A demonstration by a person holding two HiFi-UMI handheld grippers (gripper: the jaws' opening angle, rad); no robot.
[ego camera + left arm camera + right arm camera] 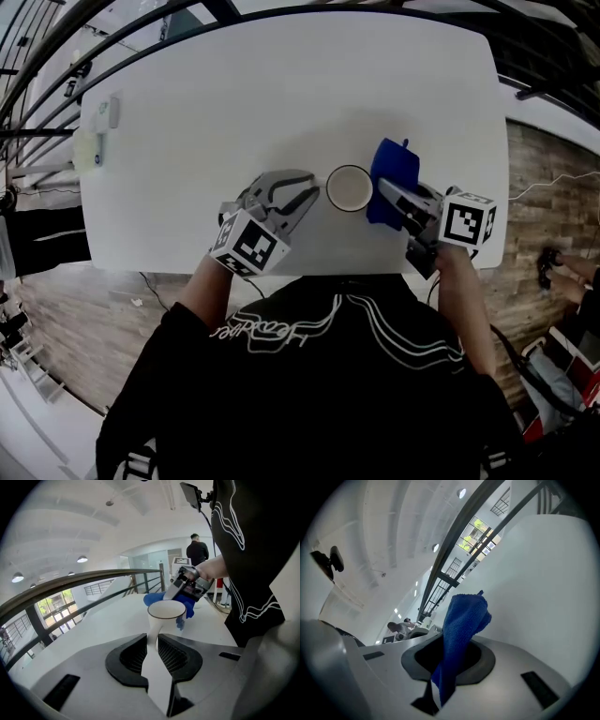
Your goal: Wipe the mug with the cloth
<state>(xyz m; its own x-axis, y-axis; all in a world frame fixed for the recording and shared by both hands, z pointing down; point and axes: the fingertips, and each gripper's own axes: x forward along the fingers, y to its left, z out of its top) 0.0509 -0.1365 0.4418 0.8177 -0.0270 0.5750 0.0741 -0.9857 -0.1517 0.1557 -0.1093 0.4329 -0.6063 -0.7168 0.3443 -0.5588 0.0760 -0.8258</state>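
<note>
The mug (349,188), the only one here, stands just right of centre in the head view on the white table (281,94), with the single blue cloth (394,169) just beside it on the right. Your left gripper (305,199) has its jaws drawn narrow onto the handle (152,637) of the mug. Your right gripper (392,195) pinches the cloth, its jaws nearly together.
</note>
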